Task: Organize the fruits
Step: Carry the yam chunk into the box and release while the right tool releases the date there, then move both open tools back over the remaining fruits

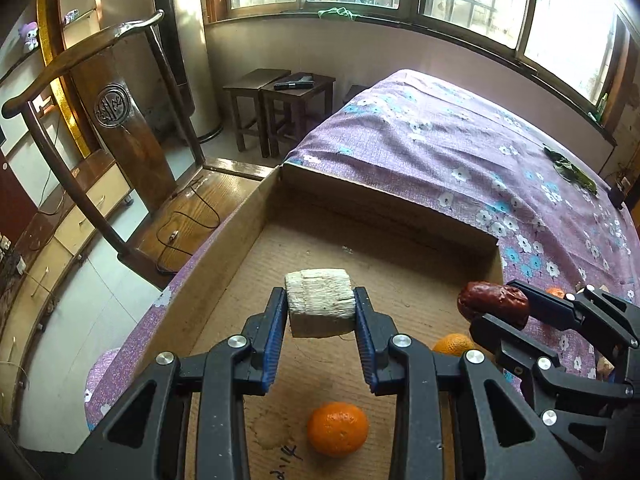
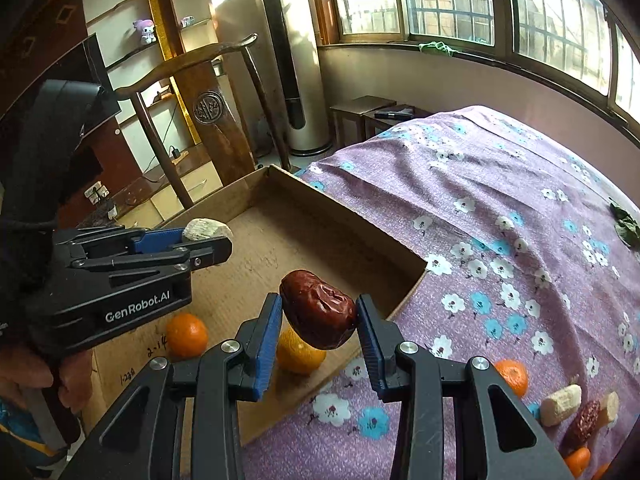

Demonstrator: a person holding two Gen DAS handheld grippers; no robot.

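Note:
My left gripper [image 1: 321, 307] is shut on a pale, ridged chunk [image 1: 320, 307], held above the floor of a shallow cardboard box [image 1: 224, 248]. My right gripper [image 2: 318, 312] is shut on a wrinkled red date [image 2: 318, 308], hanging over the box's right edge. In the left wrist view the right gripper [image 1: 496, 304] shows at the right with the date [image 1: 494, 305]. In the right wrist view the left gripper [image 2: 208, 240] shows at the left with the chunk [image 2: 206, 229]. Two oranges [image 1: 337, 428] [image 1: 452, 345] lie in the box; they appear again as oranges [image 2: 187, 335] [image 2: 300, 354].
The box lies on a bed with a purple flowered cover [image 2: 500, 216]. More fruit lies on the cover at lower right: an orange [image 2: 512, 376], pale chunks [image 2: 560, 399], a date [image 2: 584, 424]. A wooden chair [image 1: 116, 120] stands left of the bed. Green leaves [image 1: 568, 168] lie far right.

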